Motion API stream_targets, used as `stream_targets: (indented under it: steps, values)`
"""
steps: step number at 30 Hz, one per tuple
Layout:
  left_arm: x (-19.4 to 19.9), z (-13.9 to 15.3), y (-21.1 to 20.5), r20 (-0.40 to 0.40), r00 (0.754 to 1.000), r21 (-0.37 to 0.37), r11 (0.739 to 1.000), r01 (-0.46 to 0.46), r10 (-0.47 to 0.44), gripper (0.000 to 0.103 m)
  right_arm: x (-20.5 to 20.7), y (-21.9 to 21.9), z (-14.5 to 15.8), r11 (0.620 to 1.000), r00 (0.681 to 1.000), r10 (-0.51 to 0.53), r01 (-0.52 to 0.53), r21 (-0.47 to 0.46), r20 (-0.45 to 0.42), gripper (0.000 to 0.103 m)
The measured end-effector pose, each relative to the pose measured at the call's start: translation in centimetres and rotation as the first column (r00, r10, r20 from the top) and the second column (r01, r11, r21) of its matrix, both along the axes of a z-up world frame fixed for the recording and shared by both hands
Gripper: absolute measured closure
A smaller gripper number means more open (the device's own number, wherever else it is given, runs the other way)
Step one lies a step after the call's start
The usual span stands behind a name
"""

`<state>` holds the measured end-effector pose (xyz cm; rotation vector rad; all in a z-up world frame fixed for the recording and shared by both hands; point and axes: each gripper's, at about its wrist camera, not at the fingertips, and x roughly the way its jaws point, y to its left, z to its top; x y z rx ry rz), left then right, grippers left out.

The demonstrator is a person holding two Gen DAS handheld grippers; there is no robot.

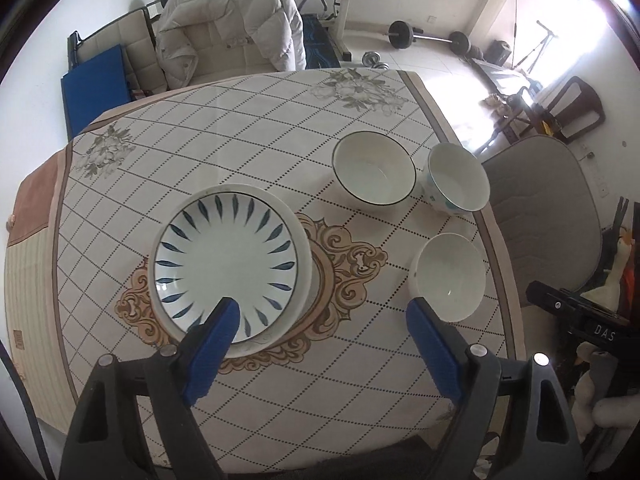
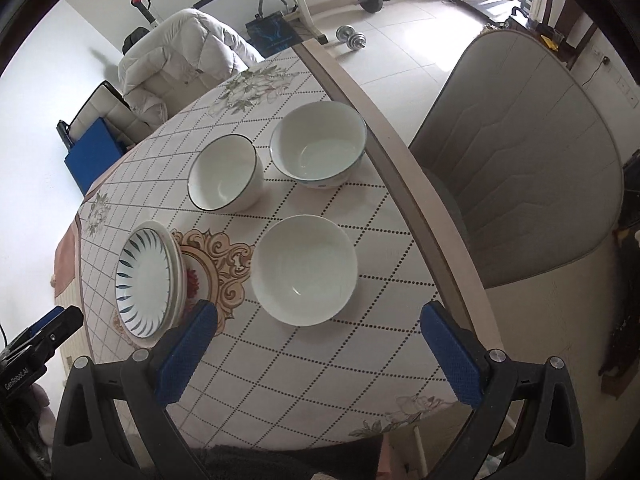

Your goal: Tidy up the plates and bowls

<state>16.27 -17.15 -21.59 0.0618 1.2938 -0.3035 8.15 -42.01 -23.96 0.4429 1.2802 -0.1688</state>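
A stack of plates [image 1: 228, 264], topped by a white plate with blue leaf strokes, sits mid-table; the same stack of plates [image 2: 146, 280] is at the left in the right wrist view. Three white bowls stand to its right: a dark-rimmed bowl [image 1: 374, 166] [image 2: 224, 172], a blue-patterned bowl [image 1: 456, 176] [image 2: 318, 146] and a plain bowl [image 1: 448, 276] [image 2: 304, 270]. My left gripper [image 1: 322, 320] hangs open above the table, its left finger over the stack's near rim. My right gripper [image 2: 318, 324] hangs open just short of the plain bowl. Nothing is between either pair of fingers.
The table [image 1: 200, 128] wears a diamond-grid cloth with flower prints. A grey padded chair [image 2: 516, 160] stands at the right edge, a chair with a white jacket [image 1: 232, 24] at the far side. Weights and a bench lie on the floor beyond.
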Motion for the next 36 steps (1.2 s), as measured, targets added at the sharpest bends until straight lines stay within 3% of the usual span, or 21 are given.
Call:
stream_targets:
  steps: [1, 4, 6, 11, 14, 16, 18, 21, 25, 36]
  values:
    - [0.5, -1.1, -1.5, -0.022, 1.0, 0.011, 1.0, 0.013, -0.012, 0.036, 0.6, -0.6, -1.5, 1.0, 1.0, 0.015, -0.015, 0.013, -0.021, 0.0]
    - [2.0, -4.9, -5.0, -0.12, 0.992, 0.016, 0.999, 0.032, -0.03, 0.045, 2.5, -2.1, -5.9, 0.995, 0.994, 0.067, -0.061, 0.08, -0.083, 0.005]
    - [2.8, -7.4, -6.9, -0.18, 0.983, 0.02, 0.999, 0.033, -0.029, 0.046, 3.5, -2.7, -8.5, 0.989, 0.988, 0.106, -0.093, 0.115, -0.116, 0.007]
    - [4.3, -12.5, -10.4, -0.291, 0.956, 0.033, 0.998, 0.044, -0.033, 0.059, 5.8, -3.6, -13.2, 0.972, 0.965, 0.193, -0.162, 0.172, -0.18, 0.021]
    - [4.4, -14.0, -11.5, -0.325, 0.945, 0.023, 0.998, 0.056, -0.045, 0.065, 6.6, -4.0, -15.4, 0.961, 0.952, 0.229, -0.187, 0.206, -0.205, 0.036]
    - [4.4, -14.7, -12.0, -0.341, 0.939, 0.025, 0.998, 0.066, -0.053, 0.077, 7.0, -4.1, -16.4, 0.95, 0.946, 0.249, -0.197, 0.24, -0.206, 0.044]
    - [4.2, -15.3, -12.2, -0.353, 0.934, 0.026, 0.998, 0.066, -0.052, 0.085, 7.3, -4.1, -17.3, 0.947, 0.944, 0.252, -0.195, 0.257, -0.214, 0.07]
    - [3.6, -15.7, -12.3, -0.384, 0.922, 0.01, 0.999, 0.054, -0.046, 0.093, 7.4, -4.0, -18.0, 0.937, 0.947, 0.24, -0.168, 0.308, -0.214, 0.09]
    - [3.1, -15.5, -12.4, -0.361, 0.932, 0.047, 0.997, 0.061, -0.04, 0.093, 8.2, -2.6, -17.5, 0.948, 0.943, 0.256, -0.201, 0.248, -0.214, 0.092]
    - [3.8, -13.7, -8.0, -0.334, 0.942, 0.052, 0.998, -0.023, 0.039, 0.093, 10.7, 0.5, -16.4, 0.923, 0.932, 0.31, -0.248, 0.295, -0.189, 0.092]
